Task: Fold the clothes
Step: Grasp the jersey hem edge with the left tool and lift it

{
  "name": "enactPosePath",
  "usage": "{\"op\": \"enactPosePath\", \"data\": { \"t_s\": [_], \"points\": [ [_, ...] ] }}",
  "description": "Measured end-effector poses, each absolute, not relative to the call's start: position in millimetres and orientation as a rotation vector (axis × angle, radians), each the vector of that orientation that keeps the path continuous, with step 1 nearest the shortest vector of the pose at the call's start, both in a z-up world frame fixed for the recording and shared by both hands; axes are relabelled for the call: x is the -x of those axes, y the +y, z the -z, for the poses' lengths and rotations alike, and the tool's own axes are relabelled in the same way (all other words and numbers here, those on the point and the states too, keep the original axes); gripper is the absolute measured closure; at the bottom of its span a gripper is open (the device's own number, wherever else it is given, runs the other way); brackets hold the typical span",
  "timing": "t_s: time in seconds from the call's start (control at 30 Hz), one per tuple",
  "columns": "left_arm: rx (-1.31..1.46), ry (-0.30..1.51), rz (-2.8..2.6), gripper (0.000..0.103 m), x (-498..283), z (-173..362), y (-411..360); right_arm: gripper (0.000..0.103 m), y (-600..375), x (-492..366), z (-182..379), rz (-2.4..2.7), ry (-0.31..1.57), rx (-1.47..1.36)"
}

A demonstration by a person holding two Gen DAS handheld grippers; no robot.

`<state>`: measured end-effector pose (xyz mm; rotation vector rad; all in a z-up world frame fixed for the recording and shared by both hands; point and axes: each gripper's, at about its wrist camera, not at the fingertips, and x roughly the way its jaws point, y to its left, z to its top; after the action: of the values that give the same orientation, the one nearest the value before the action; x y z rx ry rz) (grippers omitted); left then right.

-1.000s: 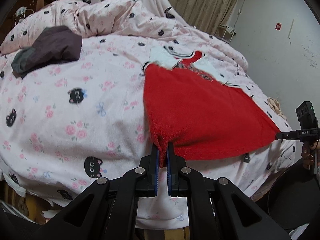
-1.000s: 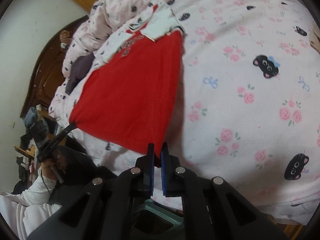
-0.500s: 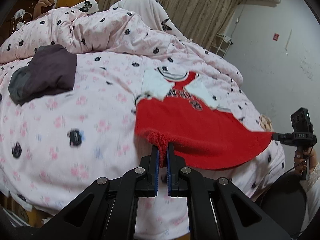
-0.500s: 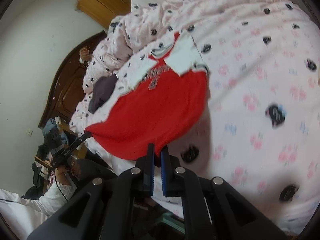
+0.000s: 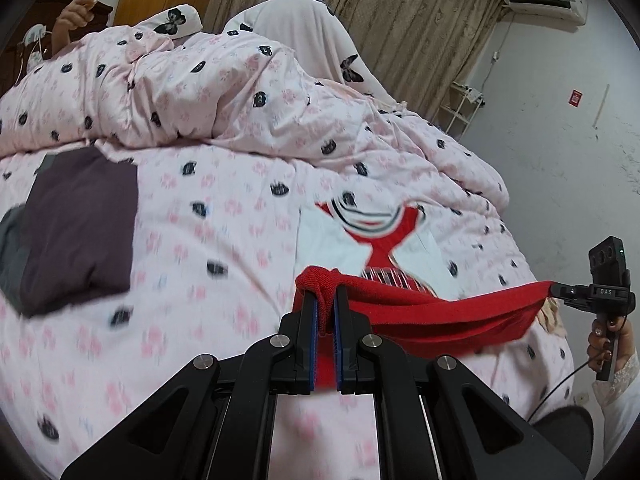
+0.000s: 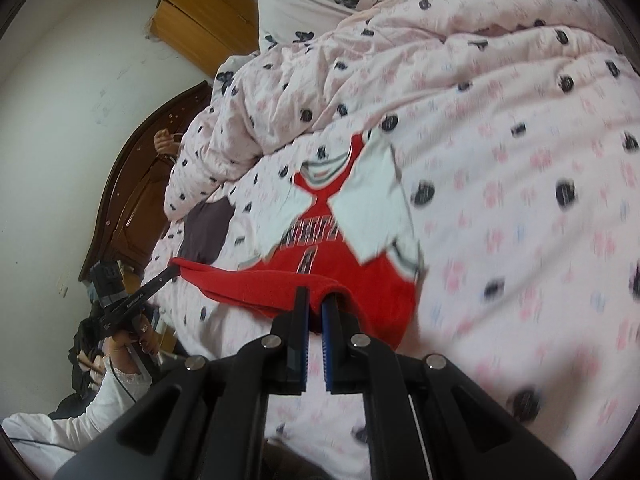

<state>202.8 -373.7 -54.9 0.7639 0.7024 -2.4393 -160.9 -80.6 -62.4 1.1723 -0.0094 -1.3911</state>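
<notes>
A red jersey (image 5: 432, 312) with white sleeves, a striped collar in white, black and red, and white lettering on the chest was seen on a pale pink quilt (image 5: 208, 216). The quilt was printed with pink roses and black cat faces. To the left of the jersey, a dark purple garment (image 5: 80, 224) with a grey part was laid. Behind the jersey, a white pillow (image 5: 304, 40) with black butterflies was set against brown patterned curtains (image 5: 400, 12). Black grippers with blue pads were shown.
</notes>
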Motion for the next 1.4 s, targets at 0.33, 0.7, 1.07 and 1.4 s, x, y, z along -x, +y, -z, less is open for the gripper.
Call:
{"op": "enactPosePath", "data": {
  "t_s": [0.33,0.7,1.07,1.4],
  "points": [
    [-0.764,0.742,2.389,0.098,-139,76,-441,0.097,-164,220,73,1.411,-0.025,-1.194],
    [-0.833,0.789,2.321,0.098,-91,123,-495,0.097,-237,266,112,1.428,0.019,-1.261],
    [-0.869,0.852,2.259,0.097,-71,156,-523,0.097,-267,288,148,1.438,0.062,-1.322],
    [-0.789,0.928,2.176,0.081,-81,165,-548,0.093,-279,311,158,1.435,-0.028,-1.392]
  ]
}}
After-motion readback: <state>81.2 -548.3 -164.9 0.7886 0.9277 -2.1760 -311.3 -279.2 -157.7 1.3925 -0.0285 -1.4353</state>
